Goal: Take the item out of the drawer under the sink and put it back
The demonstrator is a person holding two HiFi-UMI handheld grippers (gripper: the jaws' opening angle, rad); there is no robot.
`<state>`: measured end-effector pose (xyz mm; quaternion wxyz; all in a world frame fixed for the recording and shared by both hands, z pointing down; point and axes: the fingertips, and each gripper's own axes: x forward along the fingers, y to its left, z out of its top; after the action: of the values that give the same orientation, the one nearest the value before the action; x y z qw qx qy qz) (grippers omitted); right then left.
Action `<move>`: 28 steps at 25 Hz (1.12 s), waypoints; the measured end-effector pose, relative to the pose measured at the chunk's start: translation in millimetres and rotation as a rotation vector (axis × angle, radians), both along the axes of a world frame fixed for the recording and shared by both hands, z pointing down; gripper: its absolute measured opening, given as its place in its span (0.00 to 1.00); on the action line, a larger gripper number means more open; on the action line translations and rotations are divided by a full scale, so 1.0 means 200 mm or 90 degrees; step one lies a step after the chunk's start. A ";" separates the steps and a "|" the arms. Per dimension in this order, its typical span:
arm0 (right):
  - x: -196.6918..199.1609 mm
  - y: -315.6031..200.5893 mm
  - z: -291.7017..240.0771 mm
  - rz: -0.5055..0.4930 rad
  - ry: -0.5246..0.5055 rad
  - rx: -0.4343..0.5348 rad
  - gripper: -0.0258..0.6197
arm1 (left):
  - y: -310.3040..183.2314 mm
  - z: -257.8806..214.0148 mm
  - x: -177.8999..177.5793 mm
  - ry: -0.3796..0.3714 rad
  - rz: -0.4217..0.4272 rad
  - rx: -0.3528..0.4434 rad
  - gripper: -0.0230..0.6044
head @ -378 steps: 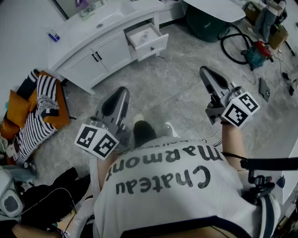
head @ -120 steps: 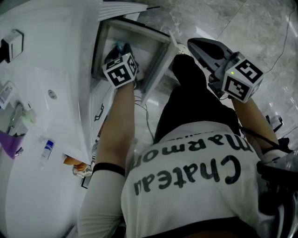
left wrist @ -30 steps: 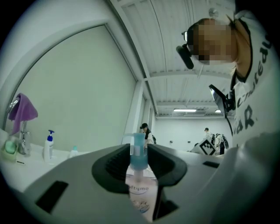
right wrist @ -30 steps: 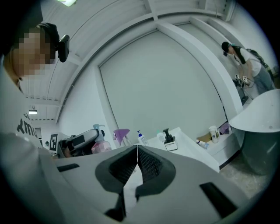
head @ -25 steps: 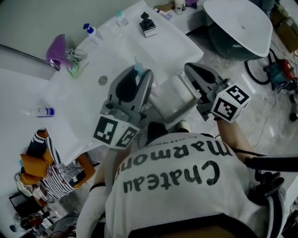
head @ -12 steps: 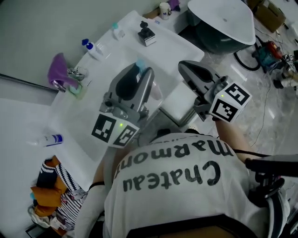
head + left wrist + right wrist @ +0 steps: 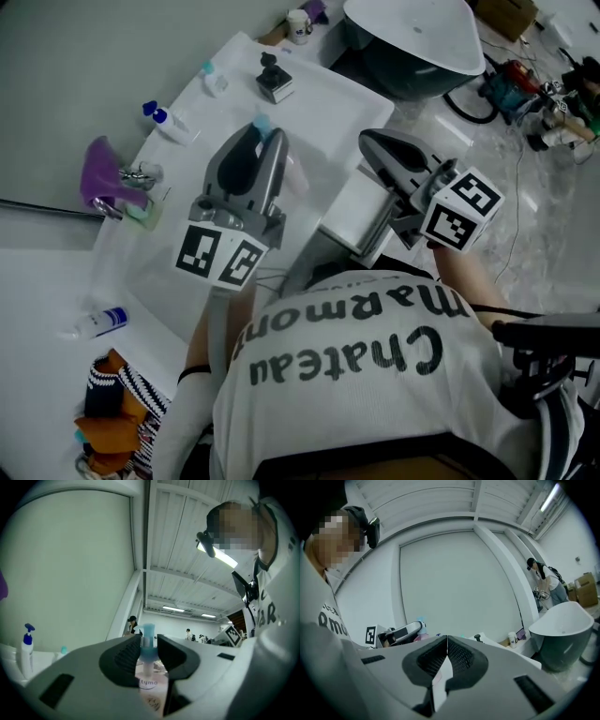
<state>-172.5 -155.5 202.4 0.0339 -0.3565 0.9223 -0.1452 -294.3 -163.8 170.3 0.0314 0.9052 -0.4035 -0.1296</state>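
Head view: my left gripper [image 7: 260,141] carries the spray bottle [image 7: 262,124] above the white vanity top [image 7: 178,253], beside the open drawer [image 7: 349,214], with my right gripper [image 7: 372,142] near it. Left gripper view — jaws clamped on the pink bottle, teal cap poking above. Right gripper view — jaws pressed together, nothing between.

Pale pink bottle [image 7: 149,686] with light blue cap, upright (label only partly legible), clamped in the left gripper [image 7: 149,644] jaws, lower centre of left gripper view, white drawer [image 7: 349,214] pulled open, centre of head view
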 end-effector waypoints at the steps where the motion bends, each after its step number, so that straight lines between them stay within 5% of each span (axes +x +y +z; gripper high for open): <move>1: 0.01 0.00 0.00 0.001 0.001 -0.003 0.06 | -0.01 0.00 0.00 0.002 -0.002 -0.001 0.22; 28: 0.38 -0.16 0.10 0.060 0.016 -0.033 0.06 | -0.47 0.26 0.22 -0.030 -0.029 -0.052 0.22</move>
<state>-95.5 -188.0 221.7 0.0199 -0.4018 0.9009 -0.1629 -251.3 -257.5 222.6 0.0555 0.8965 -0.4298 -0.0924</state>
